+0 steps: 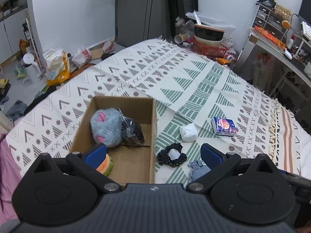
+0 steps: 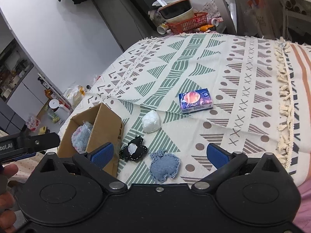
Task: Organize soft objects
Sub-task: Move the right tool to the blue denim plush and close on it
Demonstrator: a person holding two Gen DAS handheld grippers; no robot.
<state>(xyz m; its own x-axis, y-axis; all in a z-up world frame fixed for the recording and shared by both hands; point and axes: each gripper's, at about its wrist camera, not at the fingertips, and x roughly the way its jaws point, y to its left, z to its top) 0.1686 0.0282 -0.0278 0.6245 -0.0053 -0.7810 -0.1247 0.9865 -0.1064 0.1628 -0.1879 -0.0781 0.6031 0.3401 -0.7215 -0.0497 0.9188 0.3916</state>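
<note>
Patterned cream cloth with green and brown triangles (image 1: pixel 175 73) covers a bed. On it sits an open brown cardboard box (image 1: pixel 136 167) holding a fluffy blue plush toy (image 1: pixel 106 126), a dark plastic-wrapped bundle (image 1: pixel 132 130) and an orange-and-green plush slice (image 1: pixel 106 165). Right of the box lie a blue printed tissue pack (image 2: pixel 195 101), a blue denim pouch (image 2: pixel 164 165), a black stitched pouch (image 2: pixel 133 150) and a white wad (image 2: pixel 151 123). Left gripper (image 1: pixel 153 153) and right gripper (image 2: pixel 159 153) hover above, jaws spread wide, empty.

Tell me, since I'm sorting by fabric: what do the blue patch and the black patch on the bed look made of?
Blue patch: apparently denim, faded with frayed stitched edges. Black patch: dark cloth, maybe felt, with white edge stitching and a white centre.
</note>
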